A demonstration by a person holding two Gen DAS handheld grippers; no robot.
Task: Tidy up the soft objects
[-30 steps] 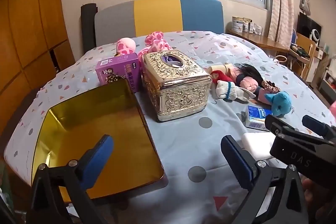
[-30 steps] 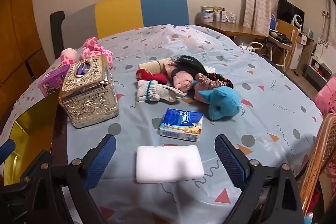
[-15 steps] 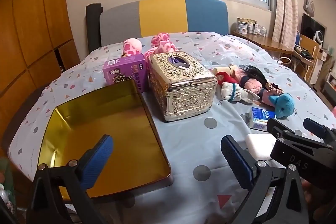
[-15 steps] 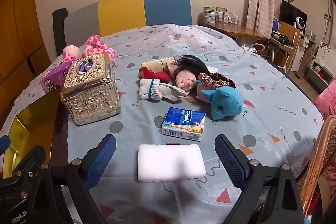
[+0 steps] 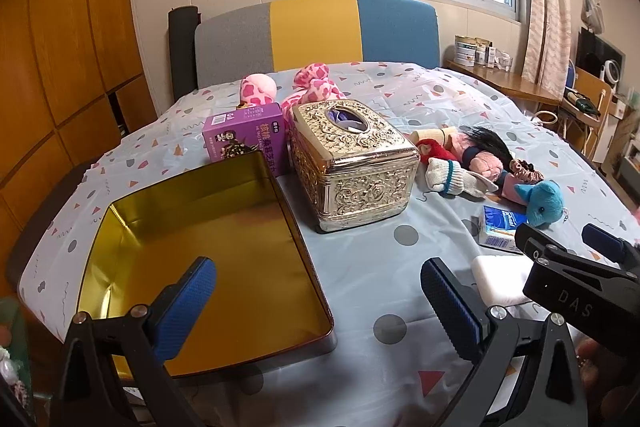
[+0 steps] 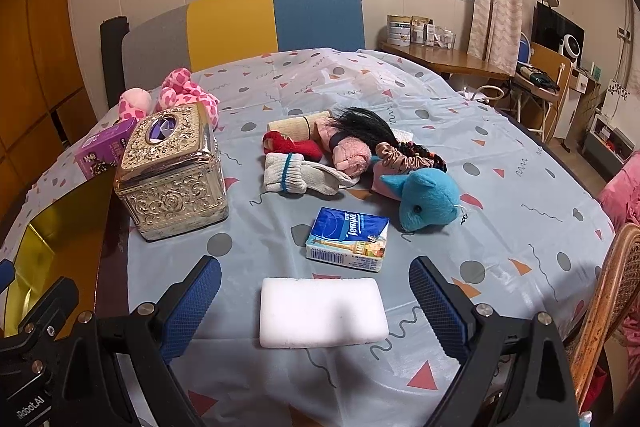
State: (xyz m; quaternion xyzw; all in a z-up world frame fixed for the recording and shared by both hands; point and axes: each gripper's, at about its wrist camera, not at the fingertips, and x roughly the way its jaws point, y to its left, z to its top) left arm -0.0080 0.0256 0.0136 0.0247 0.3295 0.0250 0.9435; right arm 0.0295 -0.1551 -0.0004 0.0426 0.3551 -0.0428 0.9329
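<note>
We hold both grippers, left (image 5: pixel 318 301) & right (image 6: pixel 314 297), jaws wide open, empty: right w/ white sponge (image 6: pixel 323 312) between, left by gold tin (image 5: pixel 200 251).

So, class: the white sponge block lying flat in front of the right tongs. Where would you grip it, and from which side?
Grip the white sponge block across its short sides, coming from the near edge with the right tongs low and level. It lies flat, its long side crosswise between the open fingers, with bare cloth on both ends.
</note>
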